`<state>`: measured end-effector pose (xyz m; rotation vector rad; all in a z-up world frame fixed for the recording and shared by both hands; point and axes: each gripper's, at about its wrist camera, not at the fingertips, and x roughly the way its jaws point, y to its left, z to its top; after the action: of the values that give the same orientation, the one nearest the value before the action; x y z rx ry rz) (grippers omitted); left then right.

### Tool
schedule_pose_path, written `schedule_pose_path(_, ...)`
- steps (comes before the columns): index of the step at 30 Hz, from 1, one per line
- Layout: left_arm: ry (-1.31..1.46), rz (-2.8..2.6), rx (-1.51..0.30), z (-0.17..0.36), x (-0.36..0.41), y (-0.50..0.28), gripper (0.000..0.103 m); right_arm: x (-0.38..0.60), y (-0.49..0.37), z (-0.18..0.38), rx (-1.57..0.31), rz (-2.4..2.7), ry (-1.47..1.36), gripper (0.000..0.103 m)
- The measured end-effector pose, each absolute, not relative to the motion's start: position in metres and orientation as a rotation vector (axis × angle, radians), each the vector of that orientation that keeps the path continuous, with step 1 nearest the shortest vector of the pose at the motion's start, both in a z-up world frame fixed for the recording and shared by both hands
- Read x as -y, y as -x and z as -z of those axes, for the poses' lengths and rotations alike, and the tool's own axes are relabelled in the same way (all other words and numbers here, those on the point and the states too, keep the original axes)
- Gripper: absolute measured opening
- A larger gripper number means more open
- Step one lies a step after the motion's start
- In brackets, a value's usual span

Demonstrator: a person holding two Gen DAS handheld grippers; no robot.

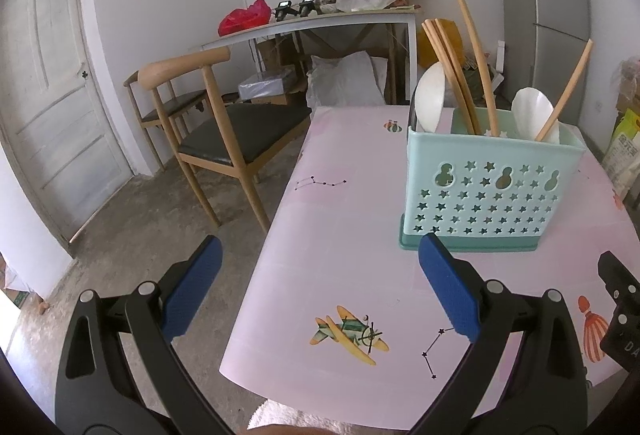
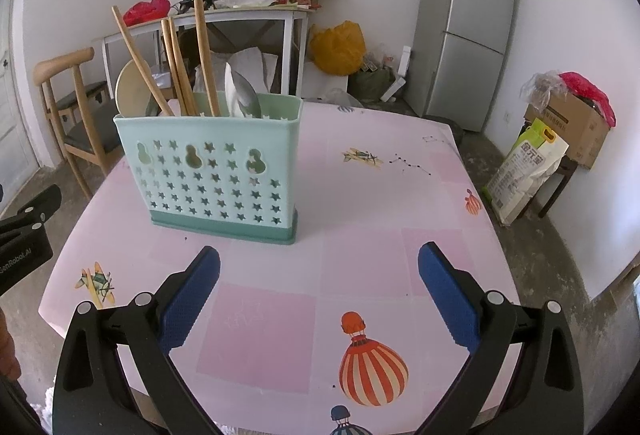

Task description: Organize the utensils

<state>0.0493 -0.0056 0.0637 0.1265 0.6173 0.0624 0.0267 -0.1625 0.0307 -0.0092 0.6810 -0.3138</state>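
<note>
A mint-green utensil holder [image 1: 488, 191] with star cut-outs stands upright on the pink table [image 1: 340, 235]. It holds several wooden chopsticks [image 1: 478, 63] and white spoons [image 1: 430, 97]. In the right wrist view the holder [image 2: 212, 179] stands ahead and left, with chopsticks [image 2: 204, 55] and spoons [image 2: 240, 93] sticking out. My left gripper [image 1: 320, 259] is open and empty, low over the table's left edge, short of the holder. My right gripper [image 2: 319, 267] is open and empty over the table, in front and right of the holder.
Wooden chairs [image 1: 208, 115] stand left of the table. A cluttered white desk [image 1: 320, 19] and a grey fridge [image 2: 464, 23] stand at the back wall. A rice bag [image 2: 524, 171] and a cardboard box [image 2: 572, 123] sit on the right. A door [image 1: 52, 95] is at the left.
</note>
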Motion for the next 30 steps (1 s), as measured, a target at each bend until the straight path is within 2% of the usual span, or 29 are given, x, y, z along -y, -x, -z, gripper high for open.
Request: schedule_pose_path(30, -0.117, -0.056, -0.636, -0.0605, 0.004, -0.0486, 0.095, 0.1605, -0.0261, -0.0309, -0.681, 0.307, 0.019, 0.097)
